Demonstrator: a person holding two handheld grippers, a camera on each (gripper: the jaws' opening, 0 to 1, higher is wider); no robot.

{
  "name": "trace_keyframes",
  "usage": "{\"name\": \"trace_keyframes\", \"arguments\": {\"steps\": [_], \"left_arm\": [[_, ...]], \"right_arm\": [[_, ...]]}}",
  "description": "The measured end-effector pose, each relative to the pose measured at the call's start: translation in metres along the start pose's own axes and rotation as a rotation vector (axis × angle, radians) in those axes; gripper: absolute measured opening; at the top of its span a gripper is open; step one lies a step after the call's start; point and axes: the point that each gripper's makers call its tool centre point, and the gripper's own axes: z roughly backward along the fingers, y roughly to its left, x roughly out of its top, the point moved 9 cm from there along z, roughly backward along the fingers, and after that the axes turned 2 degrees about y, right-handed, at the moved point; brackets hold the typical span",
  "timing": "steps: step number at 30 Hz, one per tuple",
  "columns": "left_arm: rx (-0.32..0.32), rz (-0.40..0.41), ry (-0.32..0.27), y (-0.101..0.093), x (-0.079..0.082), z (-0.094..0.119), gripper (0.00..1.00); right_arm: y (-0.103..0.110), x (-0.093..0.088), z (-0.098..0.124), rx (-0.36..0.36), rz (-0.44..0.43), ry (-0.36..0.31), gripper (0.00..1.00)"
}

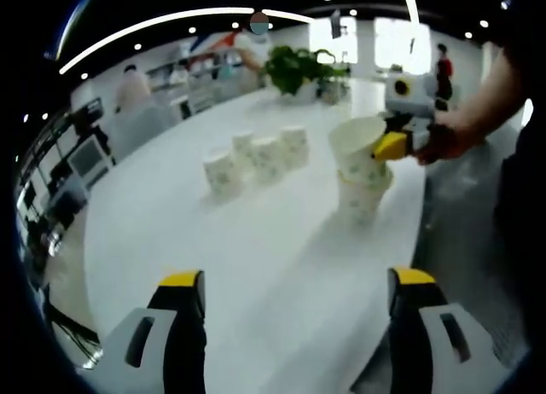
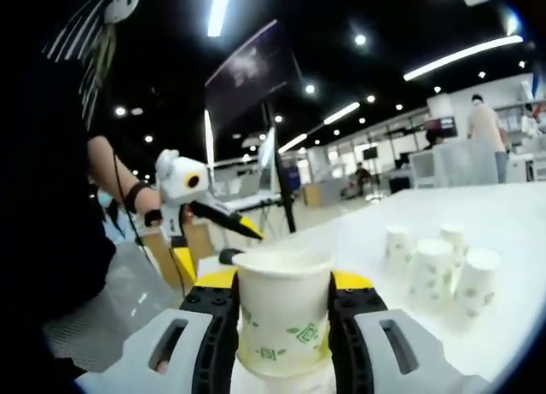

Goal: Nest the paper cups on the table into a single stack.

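two right fingers (image 2: 284, 304) pinch a cup (image 2: 282, 313) tilted over a stack (image 1: 363, 194) near the table (image 1: 256, 266) edge. left fingers (image 1: 297, 283) spread wide, holding nothing. loose cups (image 1: 256, 159) stand upside down farther in.

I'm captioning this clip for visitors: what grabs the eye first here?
The right gripper, its jaws shut on a patterned paper cup, holds it tilted just above another cup at the white table's near edge. Further along the table stand four upside-down cups in a cluster. The left gripper hangs open over bare tabletop.
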Motion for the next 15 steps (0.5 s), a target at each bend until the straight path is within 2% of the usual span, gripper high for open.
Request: {"name": "trace_keyframes", "arguments": {"steps": [15], "left_arm": [[0.001,-0.011,0.006,-0.0001,0.0017,0.0004,0.87]], "right_arm": [[0.001,-0.0058,0.0043,-0.009,0.024,0.038,0.4]]}}
